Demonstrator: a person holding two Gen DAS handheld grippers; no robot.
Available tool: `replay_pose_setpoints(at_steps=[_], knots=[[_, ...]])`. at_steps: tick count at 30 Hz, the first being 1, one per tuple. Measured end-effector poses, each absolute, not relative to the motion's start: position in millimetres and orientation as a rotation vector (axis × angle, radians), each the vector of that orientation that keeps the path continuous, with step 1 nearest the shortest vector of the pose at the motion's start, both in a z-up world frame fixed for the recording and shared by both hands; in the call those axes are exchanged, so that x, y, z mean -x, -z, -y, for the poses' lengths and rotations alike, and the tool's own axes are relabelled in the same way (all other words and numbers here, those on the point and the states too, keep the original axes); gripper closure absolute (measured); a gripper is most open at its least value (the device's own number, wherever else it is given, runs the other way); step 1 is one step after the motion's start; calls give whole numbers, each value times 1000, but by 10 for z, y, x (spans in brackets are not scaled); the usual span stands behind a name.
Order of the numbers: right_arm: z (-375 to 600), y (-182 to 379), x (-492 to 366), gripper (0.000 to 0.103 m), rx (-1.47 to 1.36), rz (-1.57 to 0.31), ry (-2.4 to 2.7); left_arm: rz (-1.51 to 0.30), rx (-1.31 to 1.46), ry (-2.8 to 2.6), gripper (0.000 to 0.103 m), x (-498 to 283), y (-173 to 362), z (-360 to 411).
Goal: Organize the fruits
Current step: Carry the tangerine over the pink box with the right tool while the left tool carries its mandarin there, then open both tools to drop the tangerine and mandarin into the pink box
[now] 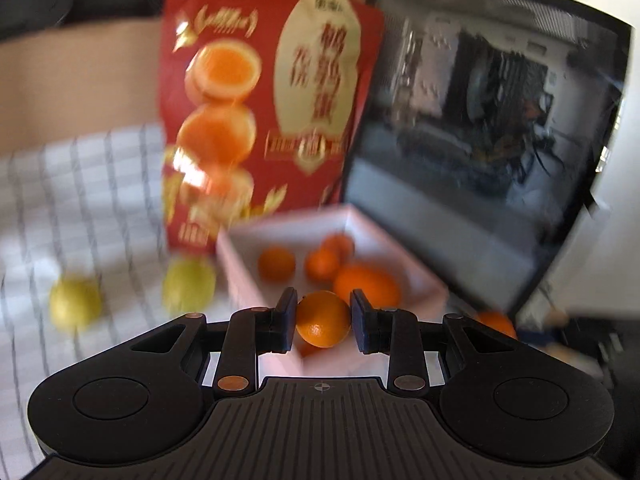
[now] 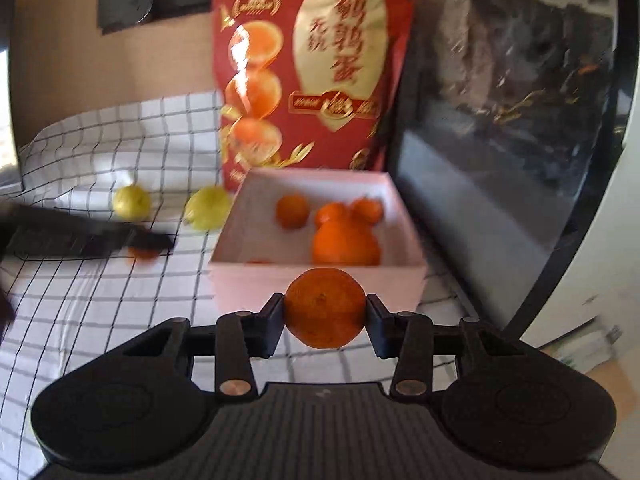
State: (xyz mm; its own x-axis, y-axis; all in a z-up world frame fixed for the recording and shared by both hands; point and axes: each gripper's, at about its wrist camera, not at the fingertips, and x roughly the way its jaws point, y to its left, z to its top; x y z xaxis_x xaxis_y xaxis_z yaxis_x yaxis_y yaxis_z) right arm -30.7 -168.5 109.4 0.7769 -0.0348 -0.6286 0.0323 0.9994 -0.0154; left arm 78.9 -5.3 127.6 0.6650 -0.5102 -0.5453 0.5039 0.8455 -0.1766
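Orange fruit is in both our grippers. In the left wrist view, our left gripper (image 1: 323,320) pinches a small orange (image 1: 322,319) between its two dark pads, and this fruit hangs above the near corner of the white box (image 1: 280,236). In the right wrist view, our right gripper (image 2: 325,308) holds a bigger orange (image 2: 325,307), with the pads pressed on both sides of it, just in front of the near wall of the same box (image 2: 316,280). Inside the box we see four more oranges, one large (image 2: 345,242) and three small ones behind it. Left of the box, two yellow-green fruits (image 2: 131,201) lie apart on the checked cloth (image 2: 100,300), the nearer one (image 2: 208,207) just beside the box wall. Behind the box a red snack bag (image 2: 312,76) stands upright, and to the right a dark screen (image 2: 508,120) leans. The left gripper appears as a dark blurred shape (image 2: 80,236) at the left edge of the right wrist view, with something orange under it
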Motion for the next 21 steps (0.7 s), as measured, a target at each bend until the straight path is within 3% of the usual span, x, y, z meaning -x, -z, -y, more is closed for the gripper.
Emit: replay_pose_setpoints(at_steps=[8,14,21], knots=[[1710,-994,241,61,3,-716,86,-733,152,624,69,-1710,-1086,479],[1872,-915,236,61,-24,-724,144,-686,175,616,69,-1541,-1088,271],[1859,-957,-182,61,-13,-703,105,-703,300,513,69,-999,-920,-504]])
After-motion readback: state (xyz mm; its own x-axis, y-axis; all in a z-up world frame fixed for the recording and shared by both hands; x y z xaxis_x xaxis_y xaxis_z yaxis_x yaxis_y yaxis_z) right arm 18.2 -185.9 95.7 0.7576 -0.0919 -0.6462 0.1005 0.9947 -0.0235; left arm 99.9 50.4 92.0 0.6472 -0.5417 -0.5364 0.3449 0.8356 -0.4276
